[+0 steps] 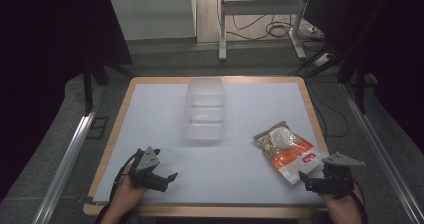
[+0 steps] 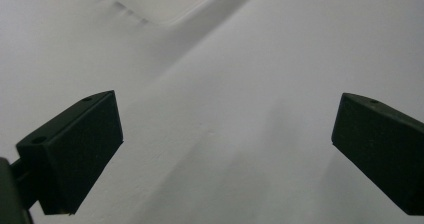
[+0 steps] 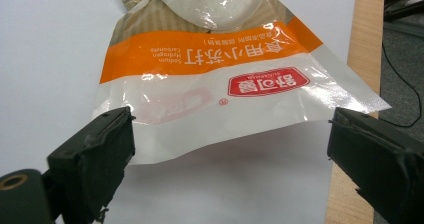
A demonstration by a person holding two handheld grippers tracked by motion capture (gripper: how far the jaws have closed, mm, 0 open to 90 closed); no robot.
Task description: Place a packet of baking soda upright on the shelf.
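Note:
A clear plastic container stands at the middle of the white table top; one corner of the container appears at the top of the left gripper view. A flat food pouch with an orange band and white powder lies at the right. My right gripper hovers just in front of the pouch's near edge, open, the pouch lying ahead of its wide-apart jaws. My left gripper is open over bare table at the front left, with nothing between its jaws.
The table's wooden rim runs close to the pouch on the right. Metal rails flank the table, and a desk frame with cables stands on the floor behind it.

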